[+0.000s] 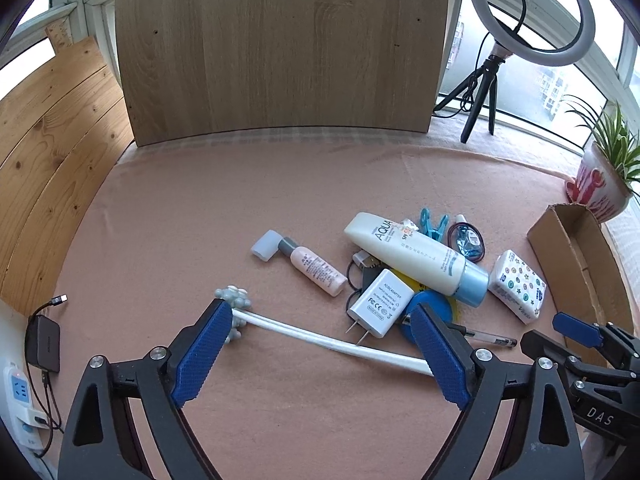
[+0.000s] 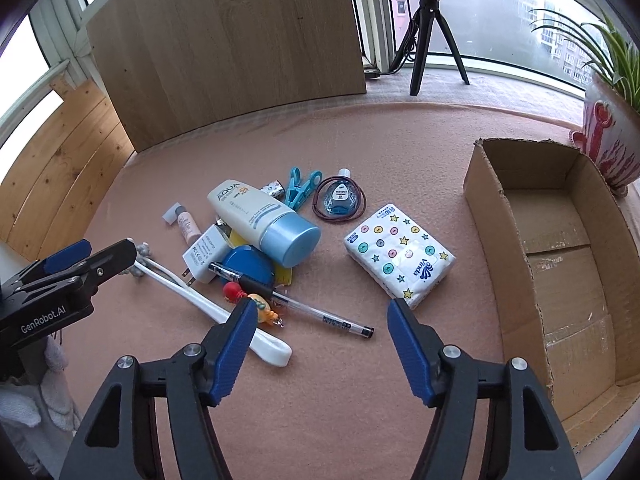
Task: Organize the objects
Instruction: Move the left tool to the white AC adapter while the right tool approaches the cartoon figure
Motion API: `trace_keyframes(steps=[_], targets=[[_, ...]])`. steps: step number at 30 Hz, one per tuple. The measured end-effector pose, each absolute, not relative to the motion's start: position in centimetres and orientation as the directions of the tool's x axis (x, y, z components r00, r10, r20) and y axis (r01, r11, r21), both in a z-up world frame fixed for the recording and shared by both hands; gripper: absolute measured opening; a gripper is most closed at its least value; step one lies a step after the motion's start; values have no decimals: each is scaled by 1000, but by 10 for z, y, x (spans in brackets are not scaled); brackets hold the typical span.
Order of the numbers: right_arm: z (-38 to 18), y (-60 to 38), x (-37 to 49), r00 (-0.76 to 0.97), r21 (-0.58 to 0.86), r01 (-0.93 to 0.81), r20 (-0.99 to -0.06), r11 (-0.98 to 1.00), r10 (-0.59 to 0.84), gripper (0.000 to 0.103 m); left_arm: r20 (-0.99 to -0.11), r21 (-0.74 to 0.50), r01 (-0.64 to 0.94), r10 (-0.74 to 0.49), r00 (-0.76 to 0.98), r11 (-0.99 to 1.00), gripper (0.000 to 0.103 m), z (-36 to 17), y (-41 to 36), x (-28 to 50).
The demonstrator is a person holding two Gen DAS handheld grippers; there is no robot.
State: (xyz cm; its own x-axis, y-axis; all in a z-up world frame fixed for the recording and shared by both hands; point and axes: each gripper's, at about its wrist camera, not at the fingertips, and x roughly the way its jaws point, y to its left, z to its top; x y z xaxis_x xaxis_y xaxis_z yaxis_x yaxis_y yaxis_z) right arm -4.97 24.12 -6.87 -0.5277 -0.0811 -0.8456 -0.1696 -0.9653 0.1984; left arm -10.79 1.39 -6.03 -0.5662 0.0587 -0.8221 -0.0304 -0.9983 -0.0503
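Note:
A heap of small items lies on the pink cloth: a white AQUA tube (image 1: 416,258), a pink bottle (image 1: 316,270), a white adapter (image 1: 380,302), a round blue case (image 2: 248,266), a tissue pack (image 2: 400,254) and a clear pen (image 2: 320,312). A white massager stick (image 1: 320,338) with a knobbed head (image 1: 234,298) runs between the fingers of my left gripper (image 1: 320,312), which is open and apart from it. My right gripper (image 2: 320,308) is open just above the pen's near end, beside a small toy keychain (image 2: 262,308). The cardboard box (image 2: 486,216) stands open at the right.
Blue clips (image 2: 300,188), a hair tie (image 2: 360,202) and a small blue bottle (image 2: 340,198) lie behind the heap. A wooden board (image 1: 280,48) stands at the back, a ring light tripod (image 1: 480,96) and potted plant (image 1: 604,184) at the right, a power strip (image 1: 18,392) at the left edge.

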Motion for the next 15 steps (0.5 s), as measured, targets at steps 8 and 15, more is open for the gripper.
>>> trace_keyframes(steps=[8,15], targets=[[-89,248,-67,-476,246,-186,-870,-951,-132,50,-871,-117,-74,138,-472,-990,58,-90,28,-161],[-101,252,-75,-444,271,-189,-881,-944,-165,45,-898,-149,-116,184,-401,-982,49,-116,48,-190]])
